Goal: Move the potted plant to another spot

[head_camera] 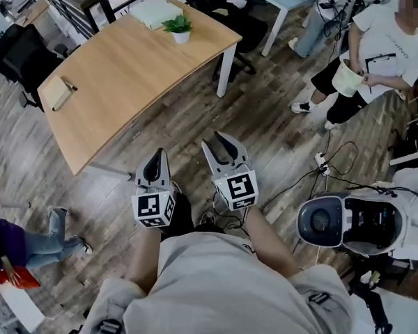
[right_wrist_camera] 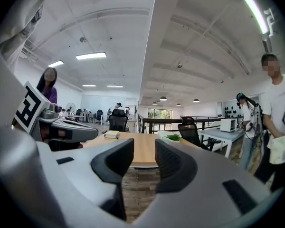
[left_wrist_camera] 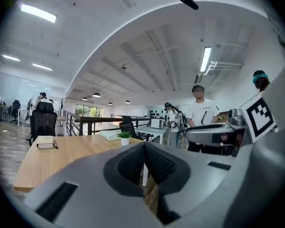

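Potted plant sits at the far end of the wooden table, just beside a white box and well apart from both grippers. Left gripper: jaws together, empty. Right gripper: jaws slightly apart, nothing between. The pot looks small, white, smooth and round. It's likely light and rigid, possibly slippery. Leaves are soft, so don't grab there. Clamp across the pot wall below the rim and keep it upright. Tabletop is flat, matte wood grain.
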A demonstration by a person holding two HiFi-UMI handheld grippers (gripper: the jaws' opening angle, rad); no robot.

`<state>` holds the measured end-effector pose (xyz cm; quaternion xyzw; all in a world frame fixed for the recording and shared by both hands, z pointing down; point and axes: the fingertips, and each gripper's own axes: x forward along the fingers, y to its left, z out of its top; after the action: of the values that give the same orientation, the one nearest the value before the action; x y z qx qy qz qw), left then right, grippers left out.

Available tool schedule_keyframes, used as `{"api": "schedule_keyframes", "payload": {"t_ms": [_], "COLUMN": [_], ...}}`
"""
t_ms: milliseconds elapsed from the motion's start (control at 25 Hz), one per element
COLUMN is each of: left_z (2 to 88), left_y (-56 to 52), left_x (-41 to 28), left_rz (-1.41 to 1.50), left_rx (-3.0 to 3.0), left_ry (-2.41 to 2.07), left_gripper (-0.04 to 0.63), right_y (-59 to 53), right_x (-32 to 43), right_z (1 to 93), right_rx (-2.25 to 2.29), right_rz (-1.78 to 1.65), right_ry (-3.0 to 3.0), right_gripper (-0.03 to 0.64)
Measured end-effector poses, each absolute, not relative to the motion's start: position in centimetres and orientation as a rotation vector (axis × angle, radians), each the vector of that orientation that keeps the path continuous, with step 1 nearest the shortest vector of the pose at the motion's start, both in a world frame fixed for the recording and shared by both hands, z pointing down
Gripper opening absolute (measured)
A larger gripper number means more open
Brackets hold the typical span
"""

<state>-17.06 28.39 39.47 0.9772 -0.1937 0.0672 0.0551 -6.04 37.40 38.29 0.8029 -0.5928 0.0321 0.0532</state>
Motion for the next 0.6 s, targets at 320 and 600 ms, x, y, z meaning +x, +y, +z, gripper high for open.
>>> {"api": "schedule_keyframes", "payload": {"t_ms": [320,600], "left_z": [40.9,41.8], "left_y": [23.3,15.7], "left_x": [-13.7,-9.3], "left_rz": [0.206,0.206], "left_rx": [2.967,2.96], "left_ry": [-0.574,-0.524], "left_gripper": [0.011,0.011], "right_y": [32.3,25.2], "right_x": [-2.3,2.2], "right_z": [40.7,41.8], "right_rx": [2.406,2.407], "right_rz": [0.165,0.205], "right_ry": [-1.806,-1.769], "right_gripper": [0.195,0.219]}}
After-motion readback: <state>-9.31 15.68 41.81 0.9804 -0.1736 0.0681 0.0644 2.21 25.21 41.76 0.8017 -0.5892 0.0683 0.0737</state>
